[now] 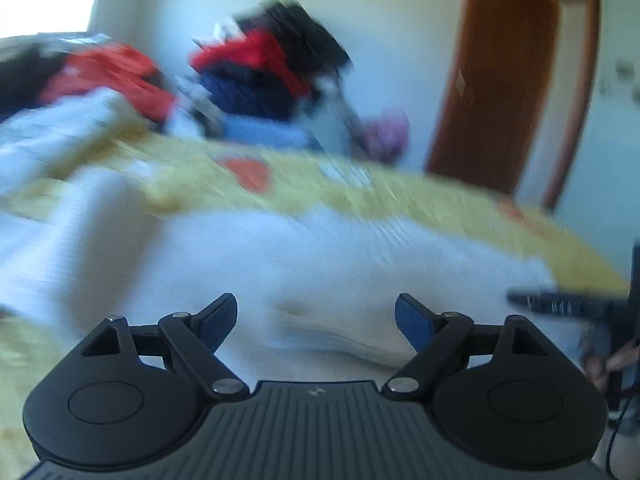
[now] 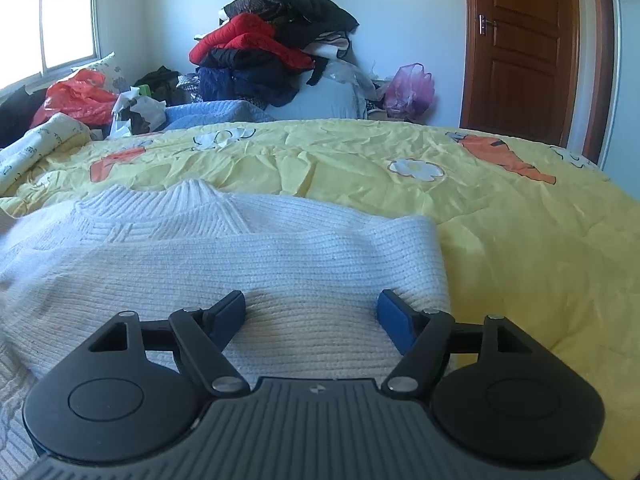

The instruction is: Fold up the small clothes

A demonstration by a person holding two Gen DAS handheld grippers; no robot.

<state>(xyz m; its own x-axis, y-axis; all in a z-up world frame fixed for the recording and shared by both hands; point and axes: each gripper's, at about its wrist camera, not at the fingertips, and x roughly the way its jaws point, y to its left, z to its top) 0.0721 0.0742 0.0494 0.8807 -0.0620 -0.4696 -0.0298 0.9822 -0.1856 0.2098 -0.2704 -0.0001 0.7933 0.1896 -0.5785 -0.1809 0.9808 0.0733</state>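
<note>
A white ribbed knit sweater [image 2: 224, 256] lies on the yellow bedspread [image 2: 520, 248], its collar pointing away, one part folded across its body. My right gripper [image 2: 311, 312] is open just over the sweater's near right part, holding nothing. The left wrist view is motion-blurred: the sweater [image 1: 280, 264] fills the middle, and my left gripper [image 1: 316, 316] is open above it, empty. The dark tip of the other gripper [image 1: 560, 302] shows at the right edge there.
A heap of red, black and navy clothes [image 2: 272, 48] stands against the far wall. Red bags [image 2: 76, 96] and a rolled quilt [image 2: 36, 144] lie at the back left. A pink bag [image 2: 412, 86] sits by a brown door [image 2: 520, 48].
</note>
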